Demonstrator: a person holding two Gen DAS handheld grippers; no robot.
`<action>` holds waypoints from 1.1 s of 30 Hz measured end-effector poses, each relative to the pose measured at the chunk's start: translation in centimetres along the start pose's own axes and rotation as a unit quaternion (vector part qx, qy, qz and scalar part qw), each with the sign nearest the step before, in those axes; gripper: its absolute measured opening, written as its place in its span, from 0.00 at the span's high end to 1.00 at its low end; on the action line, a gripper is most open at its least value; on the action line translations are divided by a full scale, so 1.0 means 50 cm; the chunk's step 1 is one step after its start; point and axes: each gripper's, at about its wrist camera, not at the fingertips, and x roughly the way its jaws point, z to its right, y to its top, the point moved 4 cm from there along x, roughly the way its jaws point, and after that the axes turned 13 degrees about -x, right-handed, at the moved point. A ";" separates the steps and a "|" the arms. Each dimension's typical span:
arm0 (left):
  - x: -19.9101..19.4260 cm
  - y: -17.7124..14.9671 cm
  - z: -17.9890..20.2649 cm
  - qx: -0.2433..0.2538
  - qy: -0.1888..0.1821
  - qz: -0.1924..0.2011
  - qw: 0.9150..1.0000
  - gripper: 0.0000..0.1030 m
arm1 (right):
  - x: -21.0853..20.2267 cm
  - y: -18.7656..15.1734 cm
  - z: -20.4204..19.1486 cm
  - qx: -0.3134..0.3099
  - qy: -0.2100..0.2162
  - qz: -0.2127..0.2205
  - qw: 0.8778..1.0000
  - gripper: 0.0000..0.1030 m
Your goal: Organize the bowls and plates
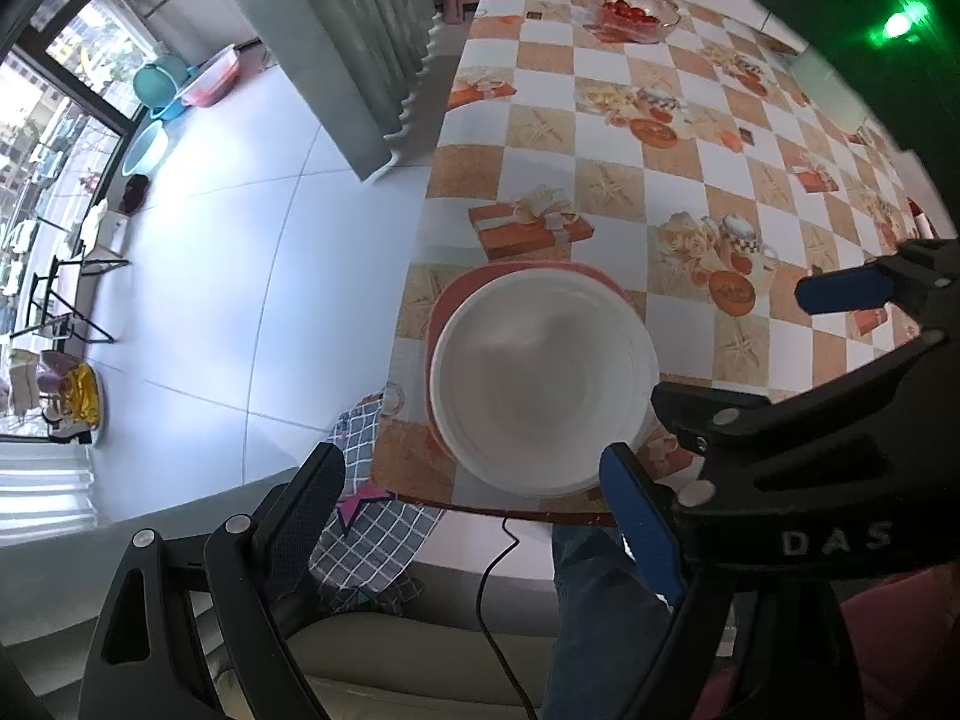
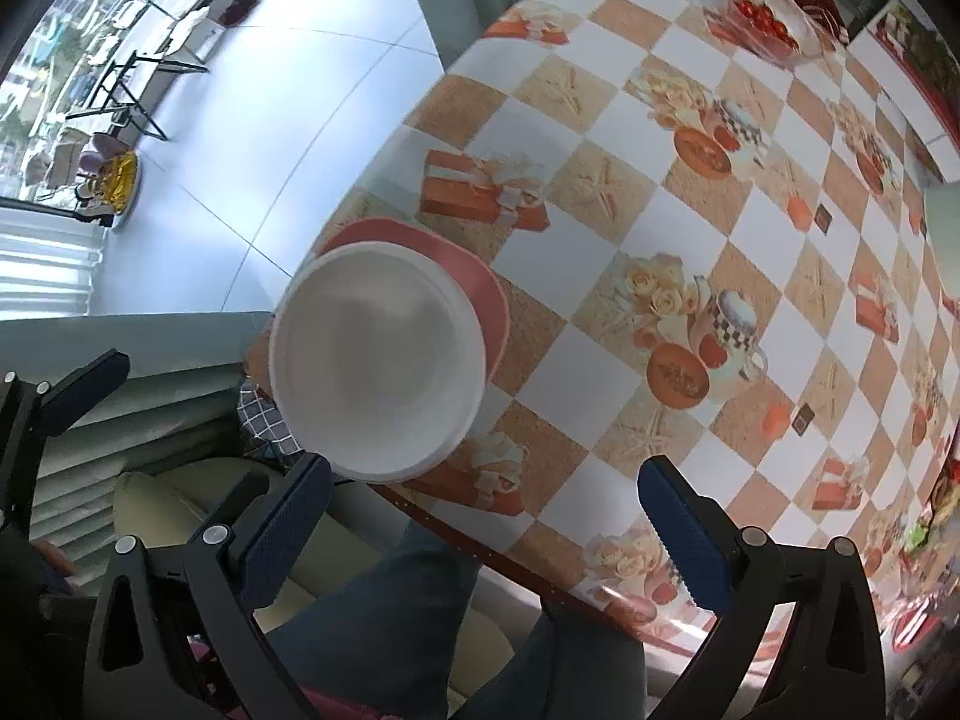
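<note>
A white bowl [image 1: 543, 384] sits on a pink plate [image 1: 462, 294] at the near left corner of the checkered table [image 1: 660, 138]. It also shows in the right wrist view, the bowl [image 2: 378, 360] on the plate [image 2: 480, 282]. My left gripper [image 1: 474, 480] is open and empty, held above the table's near edge with the bowl just ahead between its fingers. My right gripper [image 2: 480, 498] is open and empty, to the right of the bowl; it also shows in the left wrist view [image 1: 840, 294].
A glass bowl of red fruit [image 1: 633, 12] stands at the table's far end. A checked cloth [image 1: 372, 528] hangs by the table's near left corner. My legs in jeans [image 2: 420, 612] are under the near edge. Floor lies to the left.
</note>
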 end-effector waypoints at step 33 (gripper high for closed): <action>-0.004 -0.002 0.012 0.011 0.001 -0.003 1.000 0.13 | 0.001 -0.019 0.015 0.017 0.005 -0.004 1.000 0.00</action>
